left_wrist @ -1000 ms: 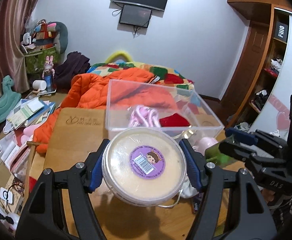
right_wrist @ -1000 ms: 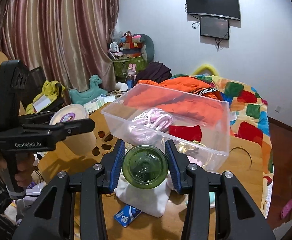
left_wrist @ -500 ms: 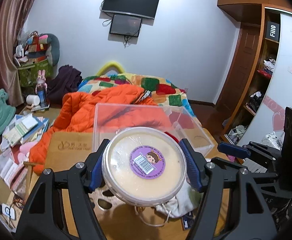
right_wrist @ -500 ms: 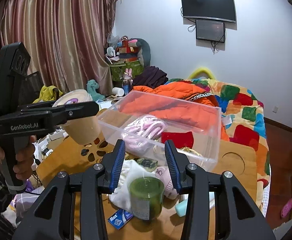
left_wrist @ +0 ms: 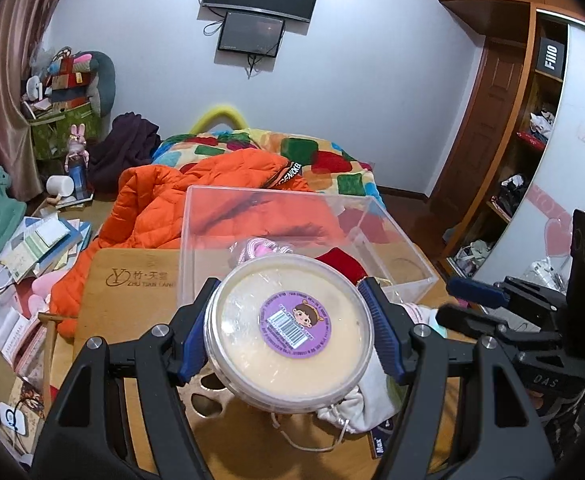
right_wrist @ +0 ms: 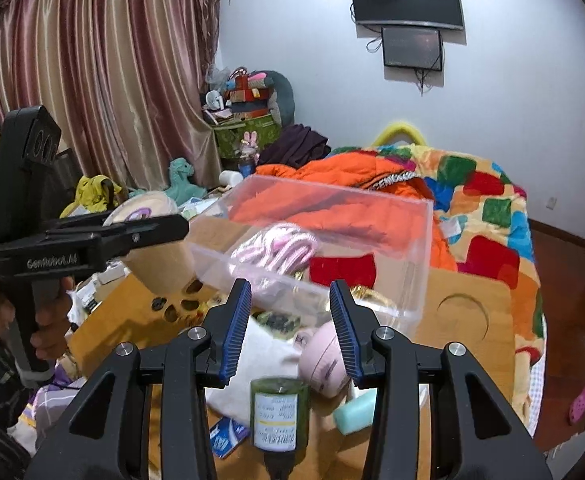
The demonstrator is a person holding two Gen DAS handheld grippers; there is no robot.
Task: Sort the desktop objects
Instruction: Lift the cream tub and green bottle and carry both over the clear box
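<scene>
Underneath everything, a wooden counter (left_wrist: pixel 132 300) carries a clear plastic bin (left_wrist: pixel 392 248), which serves as landmark. Behind the bin lies an orange jacket (left_wrist: pixel 164 200) on a bed with a patchwork quilt (right_wrist: pixel 488 216); pink curtains (right_wrist: pixel 92 80) hang far left of it. The left tool (left_wrist: pixel 288 334) clamps a round lidded tub (left_wrist: pixel 292 332), held above the counter just in front of the bin. The right tool (right_wrist: pixel 290 332) stands spread wide, gripping nothing, above a green jar (right_wrist: pixel 279 416) upright in front of the bin.
</scene>
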